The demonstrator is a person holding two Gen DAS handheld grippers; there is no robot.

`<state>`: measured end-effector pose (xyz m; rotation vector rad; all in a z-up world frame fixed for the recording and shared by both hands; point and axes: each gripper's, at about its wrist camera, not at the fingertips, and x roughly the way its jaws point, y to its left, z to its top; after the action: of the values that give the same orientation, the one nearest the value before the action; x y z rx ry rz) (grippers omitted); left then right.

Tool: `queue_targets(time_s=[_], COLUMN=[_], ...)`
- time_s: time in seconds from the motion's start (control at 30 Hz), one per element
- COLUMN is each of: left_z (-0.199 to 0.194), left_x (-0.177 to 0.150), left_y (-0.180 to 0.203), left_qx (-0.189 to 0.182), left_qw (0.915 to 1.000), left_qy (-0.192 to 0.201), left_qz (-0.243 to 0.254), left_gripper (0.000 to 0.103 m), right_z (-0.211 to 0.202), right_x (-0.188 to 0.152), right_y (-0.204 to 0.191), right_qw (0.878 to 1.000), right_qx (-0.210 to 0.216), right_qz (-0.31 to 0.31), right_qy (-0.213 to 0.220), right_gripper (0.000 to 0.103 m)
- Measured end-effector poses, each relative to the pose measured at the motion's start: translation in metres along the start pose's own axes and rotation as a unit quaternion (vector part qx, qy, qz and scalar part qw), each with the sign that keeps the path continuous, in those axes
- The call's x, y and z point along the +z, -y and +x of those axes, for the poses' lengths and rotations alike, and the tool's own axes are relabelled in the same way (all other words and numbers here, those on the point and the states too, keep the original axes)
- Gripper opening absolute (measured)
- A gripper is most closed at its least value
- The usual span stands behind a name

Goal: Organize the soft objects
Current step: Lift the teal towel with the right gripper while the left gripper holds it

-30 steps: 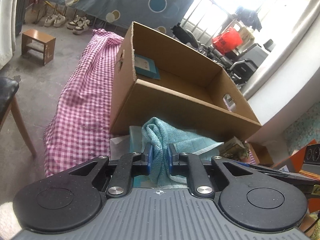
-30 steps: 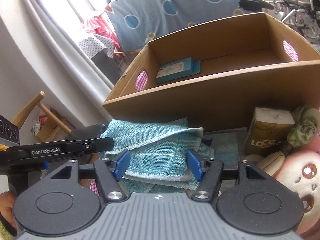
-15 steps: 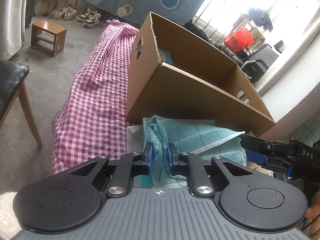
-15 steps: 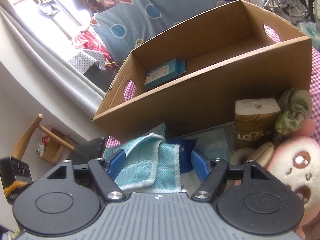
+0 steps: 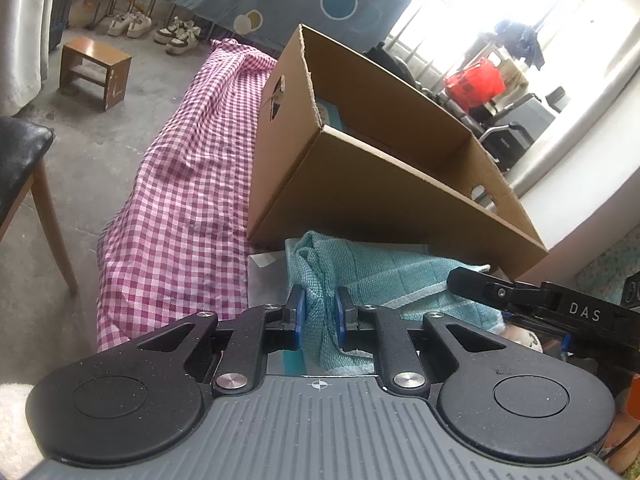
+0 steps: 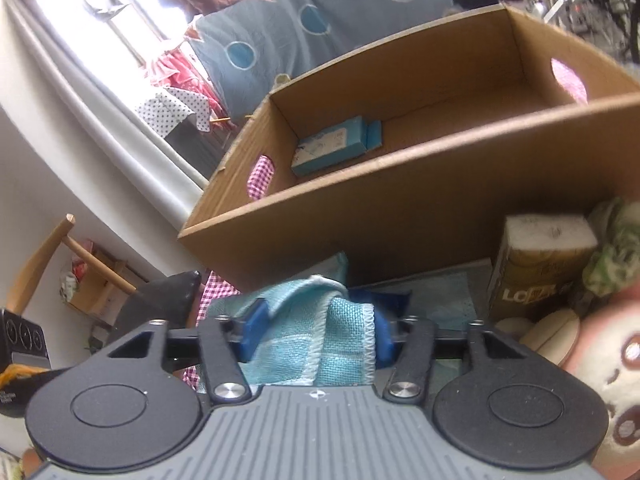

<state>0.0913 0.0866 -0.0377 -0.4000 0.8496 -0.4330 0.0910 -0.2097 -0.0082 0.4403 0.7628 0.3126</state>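
Observation:
A teal woven cloth point(image 5: 372, 276) lies in front of an open cardboard box point(image 5: 384, 196) on a pink checked tablecloth point(image 5: 176, 216). My left gripper point(image 5: 319, 318) is shut on one end of the cloth. My right gripper point(image 6: 314, 334) is shut on the other end point(image 6: 316, 344), bunched between its blue pads. The right gripper's finger also shows in the left wrist view point(image 5: 520, 296), just right of the cloth. The box point(image 6: 420, 184) holds a small blue carton point(image 6: 332, 150).
A tissue pack point(image 6: 536, 264), a green crumpled cloth point(image 6: 616, 252) and a pink plush toy point(image 6: 600, 368) sit right of the cloth. A chair point(image 5: 24, 176) and a small wooden stool point(image 5: 94, 72) stand on the floor at left.
The right gripper's jaws have closed from wide open onto the cloth, bunching it. Both grippers have drawn back a little from the box. The left gripper has stayed shut on the cloth.

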Motion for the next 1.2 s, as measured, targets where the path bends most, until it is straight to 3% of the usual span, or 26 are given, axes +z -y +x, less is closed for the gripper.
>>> queue_targets(time_s=[0.17,0.37,0.87,1.07,1.2], left_z=[-0.004,-0.015,-0.049,-0.065,-0.061], left_x=[0.000,0.002,0.022,0.054,0.082], left_y=[0.005,0.012,0.048,0.065,0.080], left_qx=[-0.001,-0.012,-0.044,-0.075,-0.070], left_qw=[0.9999,0.9995,0.9941,0.9862,0.9809], left_qy=[0.009,0.028,0.089,0.132,0.154], left_qz=[0.005,0.008,0.044,0.065,0.096], left_gripper=[0.014,0.014,0.013,0.014,0.014], right_z=[-0.005,-0.009,-0.051,-0.069,-0.067], right_x=[-0.005,-0.006,0.010,0.038,0.069], right_y=[-0.022,-0.025,-0.042,-0.057,-0.064], right_qw=[0.997,0.996,0.990,0.983,0.979], right_qx=[-0.031,-0.031,-0.008,0.009,0.024], right_qz=[-0.067,-0.077,-0.109,-0.132,-0.145], right_qy=[0.023,0.028,0.088,0.126,0.138], right_gripper=[0.041,0.025,0.023,0.023,0.023])
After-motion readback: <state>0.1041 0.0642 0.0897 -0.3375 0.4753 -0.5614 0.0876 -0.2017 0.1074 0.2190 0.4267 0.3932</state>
